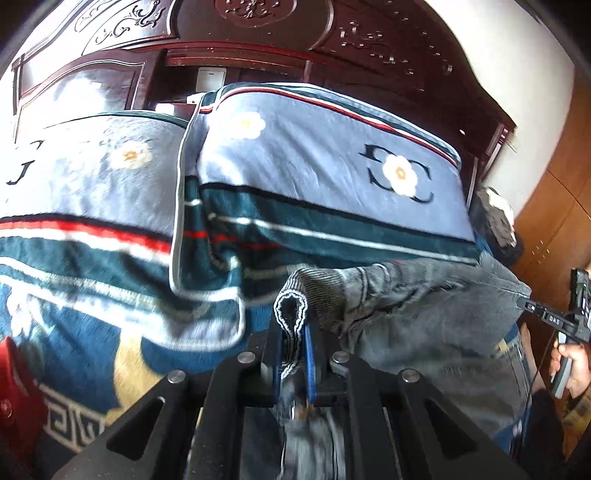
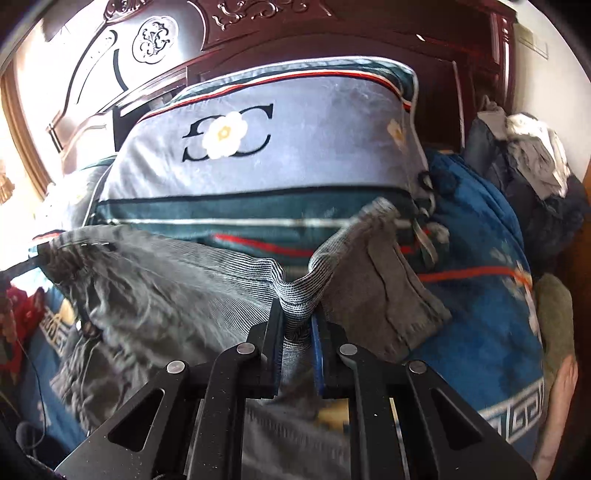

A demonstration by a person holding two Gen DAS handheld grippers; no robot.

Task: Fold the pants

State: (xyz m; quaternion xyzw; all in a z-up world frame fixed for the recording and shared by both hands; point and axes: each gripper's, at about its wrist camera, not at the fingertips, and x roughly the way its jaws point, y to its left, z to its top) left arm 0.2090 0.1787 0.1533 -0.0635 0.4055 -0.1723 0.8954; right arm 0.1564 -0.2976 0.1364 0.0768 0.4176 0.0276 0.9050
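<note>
The grey pants (image 1: 424, 314) hang stretched between my two grippers above the bed, in front of the pillows. My left gripper (image 1: 291, 332) is shut on the striped waistband edge at one end. My right gripper (image 2: 297, 325) is shut on the waistband (image 2: 295, 288) at the other end. In the right wrist view the pants (image 2: 155, 288) spread to the left, and a grey pocket flap (image 2: 384, 291) hangs to the right. The right gripper also shows at the far right of the left wrist view (image 1: 561, 321), held by a hand.
Two blue-grey pillows with flower prints (image 1: 325, 177) (image 2: 258, 147) lie against a dark carved wooden headboard (image 1: 280, 33). A blue patterned blanket (image 2: 480, 295) covers the bed. A heap of clothes (image 2: 528, 162) lies at the right. A wooden wardrobe (image 1: 554, 229) stands at the far right.
</note>
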